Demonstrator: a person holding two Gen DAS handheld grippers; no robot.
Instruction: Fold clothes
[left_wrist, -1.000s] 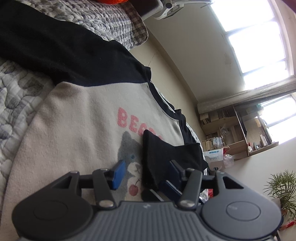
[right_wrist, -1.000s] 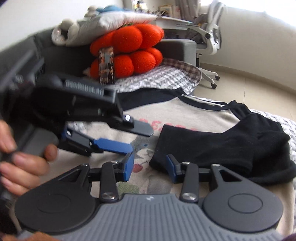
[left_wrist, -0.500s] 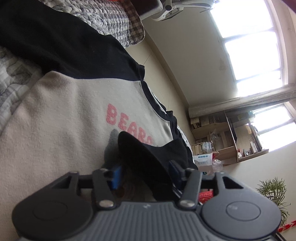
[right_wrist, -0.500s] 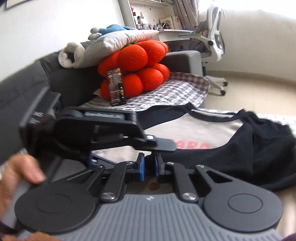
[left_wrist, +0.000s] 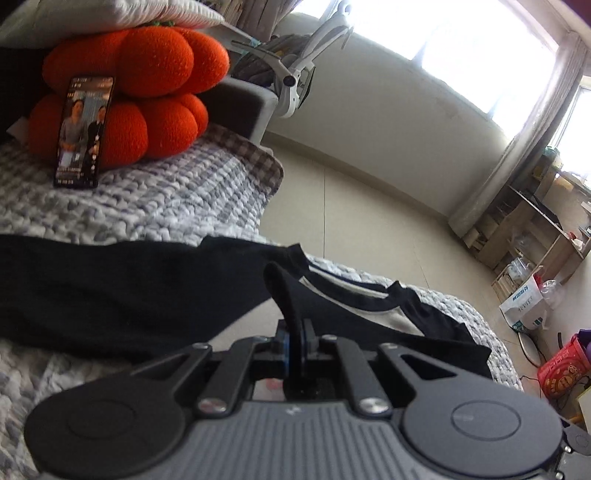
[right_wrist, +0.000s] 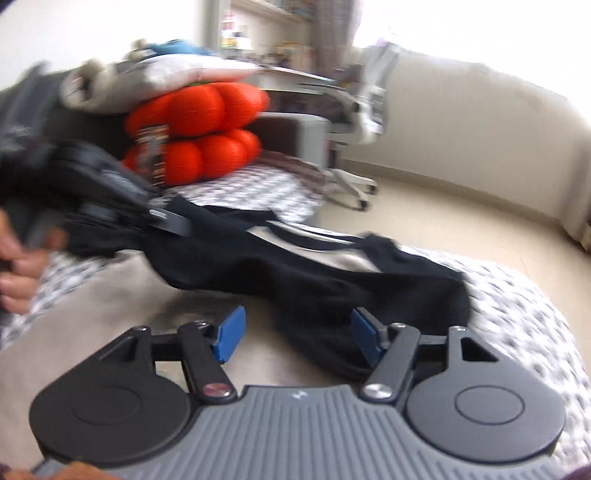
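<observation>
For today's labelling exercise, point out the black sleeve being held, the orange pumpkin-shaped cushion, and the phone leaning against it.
black sleeve (left_wrist: 284, 291), left wrist view, on the fold rising above the closed fingers.
orange pumpkin-shaped cushion (left_wrist: 155, 62), left wrist view, on an upper lobe.
phone (left_wrist: 79, 133), left wrist view, on its screen.

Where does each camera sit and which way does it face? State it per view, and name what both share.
Left wrist: on the left gripper, facing along its shut fingers, which pinch the black sleeve, toward the orange cushions; no hand shows.
Right wrist: on the right gripper, open over the sweatshirt; a hand with the other gripper shows at left.
Shared: sweatshirt, cushions, phone, office chair.
</observation>
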